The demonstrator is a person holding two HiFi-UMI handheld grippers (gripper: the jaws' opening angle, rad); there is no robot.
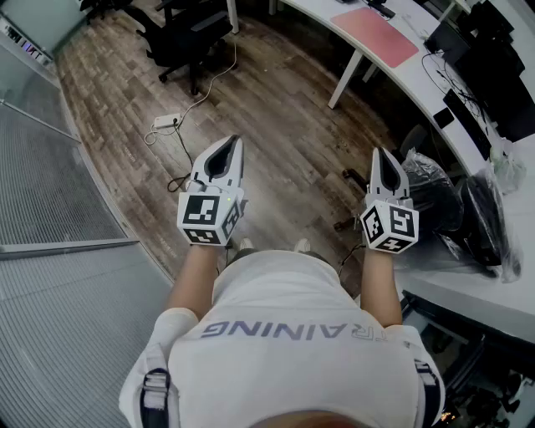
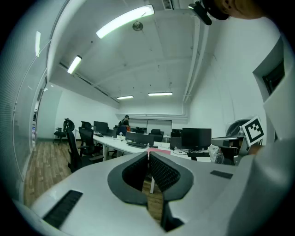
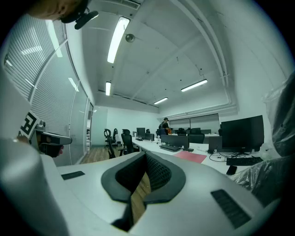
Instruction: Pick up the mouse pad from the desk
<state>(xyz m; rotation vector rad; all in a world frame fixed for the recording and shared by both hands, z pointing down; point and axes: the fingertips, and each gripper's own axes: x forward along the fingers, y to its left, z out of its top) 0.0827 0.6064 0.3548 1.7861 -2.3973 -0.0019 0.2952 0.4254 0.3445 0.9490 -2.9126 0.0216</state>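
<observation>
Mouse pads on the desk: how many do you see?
1. The pink mouse pad lies on the white desk, at the head view's top right. Others may lie on parts of the desk out of frame.

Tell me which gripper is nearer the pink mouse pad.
Right. In the head view the right gripper is almost straight below the mouse pad; the left gripper is farther, down and well to its left.

Two hand-held grippers, one pink mouse pad.

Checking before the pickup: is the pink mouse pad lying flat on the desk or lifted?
Flat: the mouse pad lies spread on the white desk, untouched.
</observation>
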